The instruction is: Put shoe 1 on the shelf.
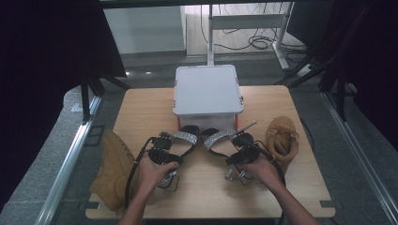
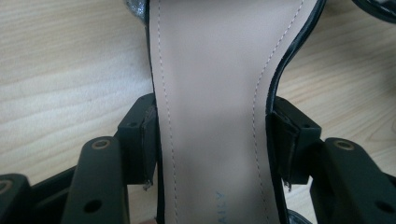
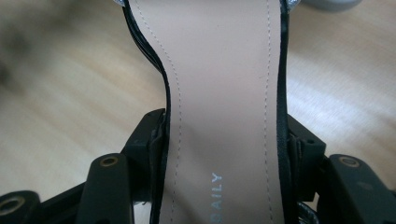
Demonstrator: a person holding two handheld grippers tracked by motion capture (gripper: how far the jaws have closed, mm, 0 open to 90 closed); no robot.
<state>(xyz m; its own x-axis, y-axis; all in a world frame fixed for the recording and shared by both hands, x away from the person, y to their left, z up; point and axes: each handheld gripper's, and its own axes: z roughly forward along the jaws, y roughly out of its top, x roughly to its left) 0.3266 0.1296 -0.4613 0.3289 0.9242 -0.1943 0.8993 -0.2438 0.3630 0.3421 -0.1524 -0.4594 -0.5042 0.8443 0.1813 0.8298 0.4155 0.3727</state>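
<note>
Pair of black sandals on the table (image 1: pixel 206 187) before the white box (image 1: pixel 208 89): left sandal (image 2: pixel 210 93) clamped across its waist by left gripper (image 2: pixel 212 140), right sandal (image 3: pixel 224 93) likewise by right gripper (image 3: pixel 226 140); advise lifting both level, grips firm.

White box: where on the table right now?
In the high view the white box sits at the table's far edge, centred, just beyond the two black sandals, with a tan boot to its right.

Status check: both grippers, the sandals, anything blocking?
Left gripper clamped on left sandal at the insole waist. Right gripper clamped on right sandal likewise. White box just beyond the toes; tan boots at both table edges.
</note>
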